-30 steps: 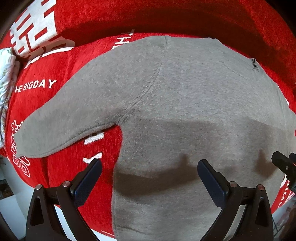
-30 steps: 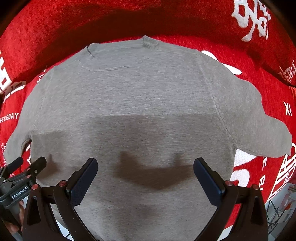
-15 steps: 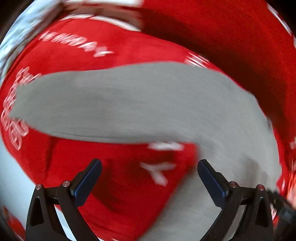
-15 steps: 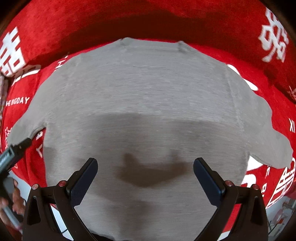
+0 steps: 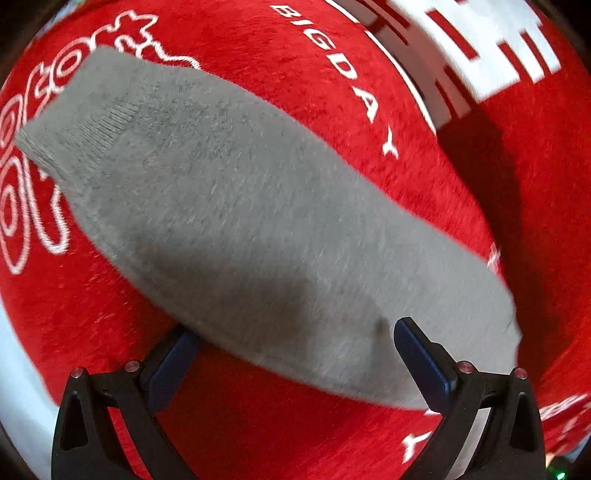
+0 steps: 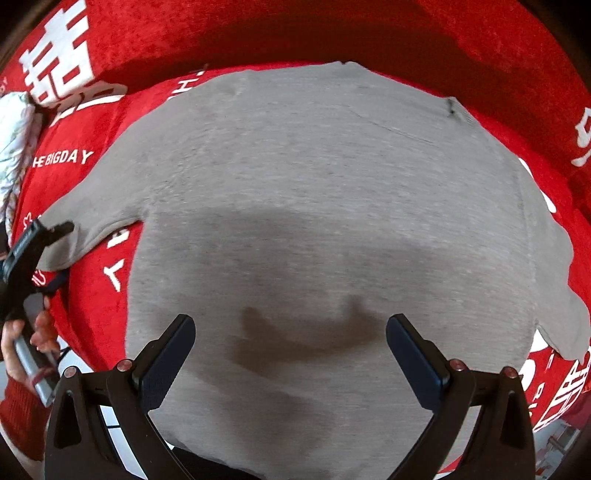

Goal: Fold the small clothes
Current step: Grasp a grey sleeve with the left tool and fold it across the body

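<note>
Right gripper (image 6: 290, 354) hangs over the near hem of the grey sweater (image 6: 325, 206), jaws wide, nothing in them. Sweater lies flat on the red blanket (image 6: 332, 33), collar twd the far edge. Left gripper (image 5: 295, 363), also spread & empty, straddles the left sleeve (image 5: 207, 206). Step: sleeve fold, I'd say. Next: pinch near the cuff (image 5: 85, 118), carry it across the body.

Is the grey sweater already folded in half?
No, the grey sweater lies spread flat on the red blanket, both sleeves stretched out to the sides.
</note>
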Available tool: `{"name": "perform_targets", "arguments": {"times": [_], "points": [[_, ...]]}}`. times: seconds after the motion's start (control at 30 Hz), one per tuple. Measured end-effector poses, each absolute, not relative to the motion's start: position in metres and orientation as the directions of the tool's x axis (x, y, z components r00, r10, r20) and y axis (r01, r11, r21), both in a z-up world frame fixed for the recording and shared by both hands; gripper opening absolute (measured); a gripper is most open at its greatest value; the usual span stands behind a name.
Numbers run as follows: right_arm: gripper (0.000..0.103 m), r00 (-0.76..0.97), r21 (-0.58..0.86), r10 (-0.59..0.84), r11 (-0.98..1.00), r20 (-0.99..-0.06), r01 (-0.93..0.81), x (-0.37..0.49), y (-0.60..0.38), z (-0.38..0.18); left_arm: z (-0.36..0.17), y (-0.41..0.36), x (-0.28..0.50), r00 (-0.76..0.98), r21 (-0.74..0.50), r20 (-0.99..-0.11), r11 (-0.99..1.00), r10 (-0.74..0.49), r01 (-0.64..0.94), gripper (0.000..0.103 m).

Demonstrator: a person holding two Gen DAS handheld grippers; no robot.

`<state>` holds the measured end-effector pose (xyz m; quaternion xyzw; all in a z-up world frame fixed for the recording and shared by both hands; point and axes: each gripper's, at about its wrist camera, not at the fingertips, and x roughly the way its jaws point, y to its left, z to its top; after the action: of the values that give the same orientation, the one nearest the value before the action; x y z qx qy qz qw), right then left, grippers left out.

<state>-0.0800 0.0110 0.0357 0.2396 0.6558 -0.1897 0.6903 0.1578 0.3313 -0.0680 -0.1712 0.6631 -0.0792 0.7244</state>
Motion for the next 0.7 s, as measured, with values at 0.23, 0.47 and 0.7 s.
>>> {"name": "perform_targets", "arguments": {"times": [0.23,0.47,0.7], "points": [[0.103,0.057,0.079,0.056,0.803,-0.997,0.59,-0.064,0.019,0.027,-0.061,0.329,0.166,0.145,-0.347,-0.932,0.934,-0.332,-0.089,0.02],[0.103,0.06,0.081,0.055,0.764,-0.997,0.64,-0.076,0.019,0.025,-0.025,0.317,0.176,0.199,-0.405,-0.89,0.912,-0.41,0.066,0.008],[0.103,0.096,0.098,0.043,0.71,-0.994,0.697,-0.102,0.009,0.035,0.046,0.253,0.15,0.242,-0.387,-0.83,0.832,-0.503,0.398,0.008]]}}
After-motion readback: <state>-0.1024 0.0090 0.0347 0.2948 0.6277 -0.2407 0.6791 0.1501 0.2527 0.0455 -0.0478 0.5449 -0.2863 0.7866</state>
